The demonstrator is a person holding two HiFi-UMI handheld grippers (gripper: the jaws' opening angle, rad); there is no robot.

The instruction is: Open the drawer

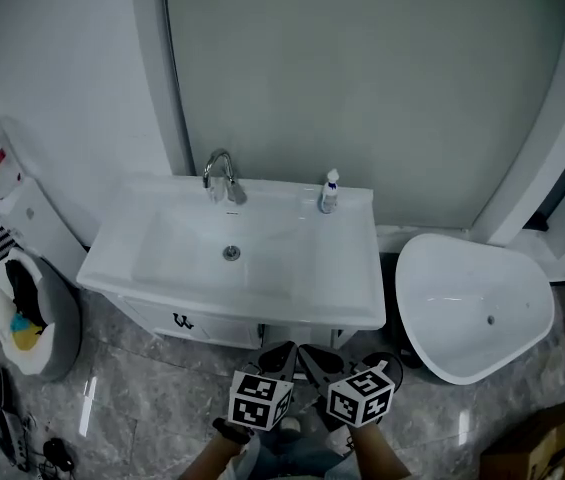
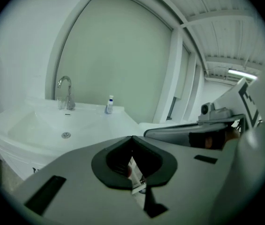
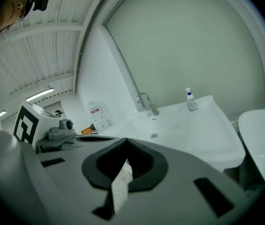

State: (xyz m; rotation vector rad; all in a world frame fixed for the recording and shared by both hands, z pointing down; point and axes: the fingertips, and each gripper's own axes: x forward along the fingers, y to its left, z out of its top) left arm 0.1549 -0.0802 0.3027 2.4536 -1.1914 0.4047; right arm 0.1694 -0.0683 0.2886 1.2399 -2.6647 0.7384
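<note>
A white vanity basin point(image 1: 347, 298) stands against the wall, and its drawer front point(image 1: 212, 326) below the rim carries a small dark handle point(image 1: 183, 321). Both grippers hover low in front of the vanity's right half, short of the drawer front and not touching it. My left gripper point(image 1: 279, 354) is shut and holds nothing. My right gripper point(image 1: 318, 359) is shut too, close beside it. From the left gripper point(image 2: 132, 138) the basin point(image 2: 38, 125) lies ahead to the left. From the right gripper point(image 3: 125, 140) the basin point(image 3: 193, 130) lies ahead to the right.
A chrome faucet point(image 1: 220, 176) and a small spray bottle point(image 1: 330, 192) stand on the basin's back edge. A white tub point(image 1: 472, 303) sits to the right of the vanity. A bagged bin point(image 1: 27, 313) and a water dispenser point(image 1: 22, 208) stand at the left; a cardboard box point(image 1: 552, 438) is at bottom right.
</note>
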